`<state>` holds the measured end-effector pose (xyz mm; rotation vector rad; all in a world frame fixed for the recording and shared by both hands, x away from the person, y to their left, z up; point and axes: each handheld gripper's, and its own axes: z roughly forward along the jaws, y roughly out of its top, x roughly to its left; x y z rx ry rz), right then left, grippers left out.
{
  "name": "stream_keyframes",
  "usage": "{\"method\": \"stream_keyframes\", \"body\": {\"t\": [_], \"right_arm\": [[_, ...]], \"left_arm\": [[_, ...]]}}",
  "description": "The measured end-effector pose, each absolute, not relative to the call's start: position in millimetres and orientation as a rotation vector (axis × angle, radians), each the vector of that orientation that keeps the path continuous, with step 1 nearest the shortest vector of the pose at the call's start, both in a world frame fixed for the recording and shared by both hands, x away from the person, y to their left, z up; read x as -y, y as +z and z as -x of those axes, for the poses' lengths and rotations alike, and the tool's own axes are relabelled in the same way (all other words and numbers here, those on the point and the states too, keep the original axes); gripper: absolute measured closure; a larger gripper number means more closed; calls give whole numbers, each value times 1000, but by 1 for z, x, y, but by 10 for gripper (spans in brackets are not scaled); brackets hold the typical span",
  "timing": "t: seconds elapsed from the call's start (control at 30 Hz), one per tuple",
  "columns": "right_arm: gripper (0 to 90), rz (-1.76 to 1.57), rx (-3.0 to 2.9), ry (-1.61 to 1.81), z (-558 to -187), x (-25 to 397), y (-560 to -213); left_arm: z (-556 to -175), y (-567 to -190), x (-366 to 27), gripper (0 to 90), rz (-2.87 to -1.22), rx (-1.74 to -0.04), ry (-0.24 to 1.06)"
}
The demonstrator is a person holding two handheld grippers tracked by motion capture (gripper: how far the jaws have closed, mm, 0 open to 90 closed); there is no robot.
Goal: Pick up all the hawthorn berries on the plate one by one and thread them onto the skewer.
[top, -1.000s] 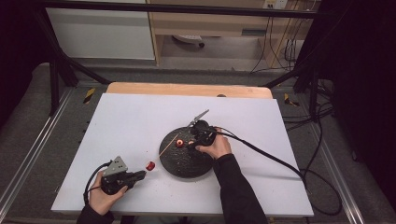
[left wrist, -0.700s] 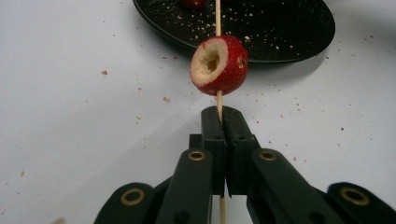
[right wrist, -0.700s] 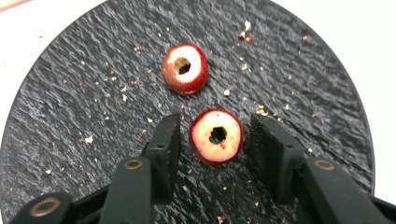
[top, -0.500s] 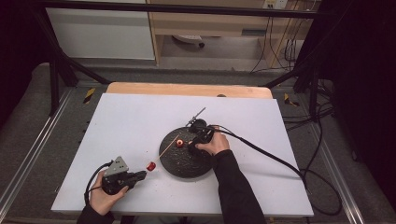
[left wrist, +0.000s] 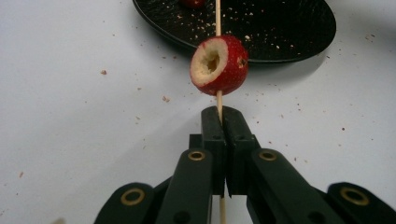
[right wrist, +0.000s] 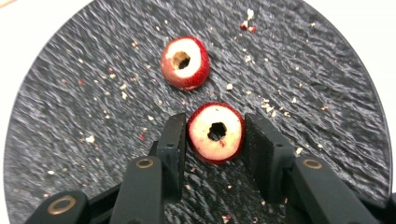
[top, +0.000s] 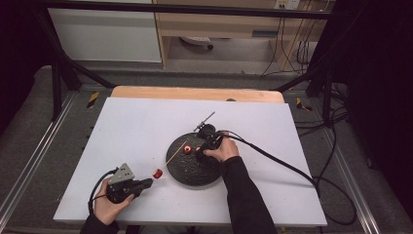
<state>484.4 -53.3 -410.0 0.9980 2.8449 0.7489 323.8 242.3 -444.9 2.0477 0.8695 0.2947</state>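
A thin wooden skewer [left wrist: 218,100] is clamped between the closed jaws of the left claw [left wrist: 223,122], with a cored red fruit [left wrist: 218,65] threaded just beyond the tips, above the white bench [left wrist: 70,116]. A second cored fruit [right wrist: 215,132] is seen between the parted jaws of the right claw [right wrist: 215,140] on the black plate [right wrist: 327,107], a third fruit [right wrist: 185,62] lying just beyond.

- My left gripper [left wrist: 223,122] had its two black jaws pressed together on a thin wooden skewer [left wrist: 218,21], which ran straight up between them.
- A cored red fruit [left wrist: 218,65] sat threaded on the skewer just above my jaw tips, clear of them, its pale hollowed end turned toward me and to the left.
- Beyond it lay a black plate [left wrist: 289,32], crumbs scattered over it, the skewer reaching over its near rim.
- The white table [left wrist: 70,116] beneath carried small reddish specks.
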Motion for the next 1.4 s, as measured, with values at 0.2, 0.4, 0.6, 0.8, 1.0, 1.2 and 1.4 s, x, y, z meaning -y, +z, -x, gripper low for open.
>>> {"method": "stream_keyframes", "body": {"t": [0.2,0.4,0.6,0.8,1.0,1.2,1.4], "right_arm": [[610,-1050,-2793,841,-477,56,-401],[610,-1089,-2716,976,-466,60,-394],[611,-1166,-2598,1188,-452,74,-392],[611,-1239,-2444,1420,-433,92,-397],[611,-1304,-2262,1643,-416,105,-408],[611,-1383,-2067,1793,-405,113,-423],[612,-1413,-1908,1904,-399,115,-430]], "left_arm": [[-323,-445,-242,882,-2044,-871,300],[-323,-444,-242,881,-2037,-876,306],[-322,-444,-240,882,-2023,-884,315],[-322,-442,-236,881,-1996,-897,329],[-322,-441,-227,881,-1985,-901,343],[-322,-439,-220,881,-1970,-908,354],[-323,-435,-209,881,-1957,-910,369]]}}
